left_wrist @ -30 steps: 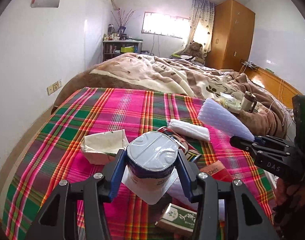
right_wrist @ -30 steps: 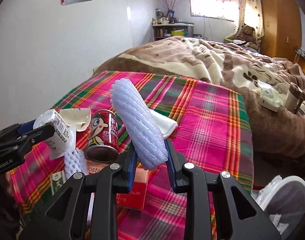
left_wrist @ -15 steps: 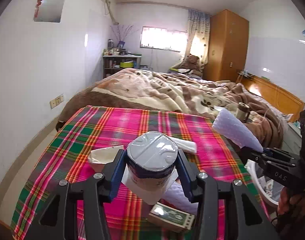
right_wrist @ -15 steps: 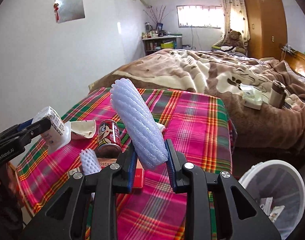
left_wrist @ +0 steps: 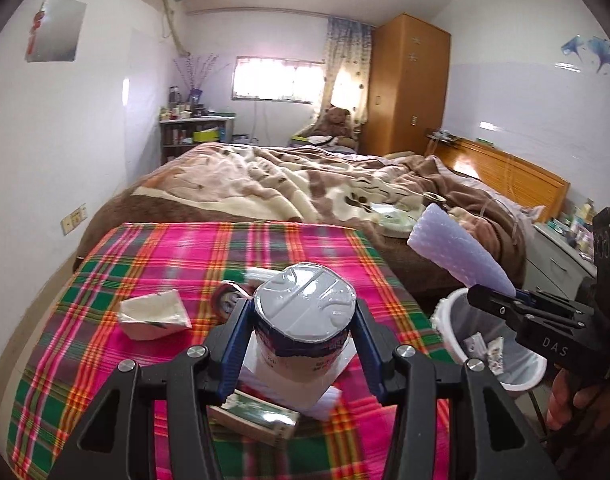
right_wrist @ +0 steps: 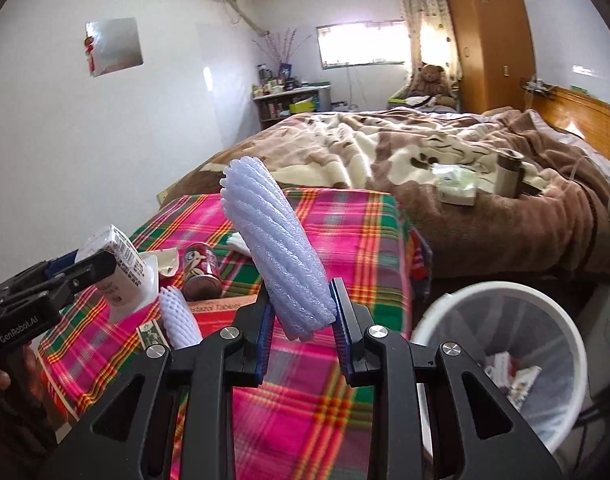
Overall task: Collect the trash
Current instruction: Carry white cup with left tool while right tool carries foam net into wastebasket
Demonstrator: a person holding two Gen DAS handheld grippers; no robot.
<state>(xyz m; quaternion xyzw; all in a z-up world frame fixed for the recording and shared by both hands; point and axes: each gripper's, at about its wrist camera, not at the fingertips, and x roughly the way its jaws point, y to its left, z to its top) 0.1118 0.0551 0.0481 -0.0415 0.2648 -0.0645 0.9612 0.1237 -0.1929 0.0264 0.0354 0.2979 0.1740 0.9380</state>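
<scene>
My left gripper (left_wrist: 303, 344) is shut on a small white carton with a foil lid (left_wrist: 303, 316), held above the plaid-covered table (left_wrist: 165, 248). It also shows at the left of the right wrist view (right_wrist: 117, 264). My right gripper (right_wrist: 301, 320) is shut on a pale purple foam net sleeve (right_wrist: 277, 248), held up near the table's right edge; it also shows in the left wrist view (left_wrist: 457, 256). A white mesh waste bin (right_wrist: 505, 360) with some scraps inside stands on the floor right of the table, below and right of the right gripper.
On the table lie a red drink can (right_wrist: 201, 272), a crumpled white carton (left_wrist: 153, 312), a second foam net (right_wrist: 179, 320), a red tablet box (right_wrist: 221, 308) and a green-and-white box (left_wrist: 257, 416). A bed with a brown blanket (left_wrist: 305, 184) lies behind.
Both grippers have risen and pulled back from the table, each holding its item. The view has shifted right, so the waste bin now shows fully beside the table.
</scene>
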